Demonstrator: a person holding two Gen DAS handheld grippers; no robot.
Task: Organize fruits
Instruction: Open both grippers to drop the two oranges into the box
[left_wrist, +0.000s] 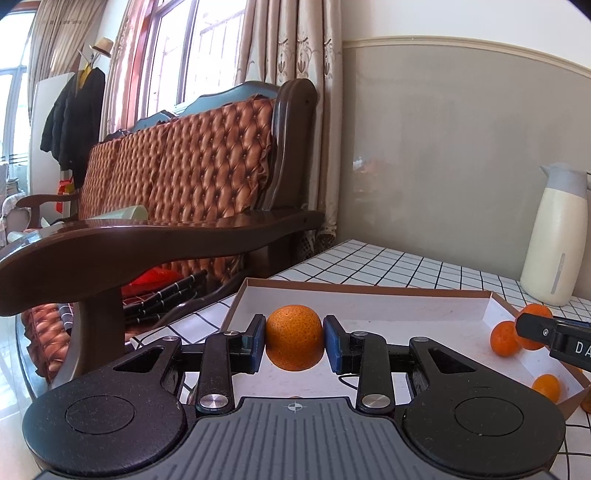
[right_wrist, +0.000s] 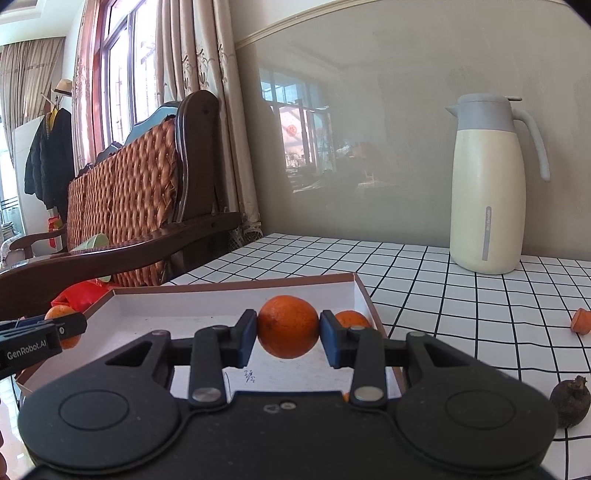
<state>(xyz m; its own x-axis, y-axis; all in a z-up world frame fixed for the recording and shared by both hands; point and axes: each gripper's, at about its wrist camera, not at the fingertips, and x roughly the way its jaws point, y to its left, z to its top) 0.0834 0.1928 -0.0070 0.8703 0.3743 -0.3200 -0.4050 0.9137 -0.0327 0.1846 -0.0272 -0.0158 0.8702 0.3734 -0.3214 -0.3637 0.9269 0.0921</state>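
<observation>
My left gripper (left_wrist: 294, 339) is shut on an orange (left_wrist: 294, 336), held above the near left part of a shallow white cardboard box (left_wrist: 369, 295). My right gripper (right_wrist: 288, 334) is shut on another orange (right_wrist: 288, 326) above the box (right_wrist: 229, 295), toward its right side. In the left wrist view, several small oranges (left_wrist: 504, 338) lie in the box's right end, beside the right gripper's finger (left_wrist: 546, 330). One more orange (right_wrist: 351, 319) sits in the box's far right corner. The left gripper's finger (right_wrist: 40, 339) enters the right wrist view from the left.
The box rests on a white table with a black grid (right_wrist: 461, 295). A cream jug with a grey lid (right_wrist: 491, 184) stands at the back near the wall. A dark round fruit (right_wrist: 569, 400) and an orange scrap (right_wrist: 581, 321) lie right of the box. A wooden sofa (left_wrist: 184, 184) borders the table's left side.
</observation>
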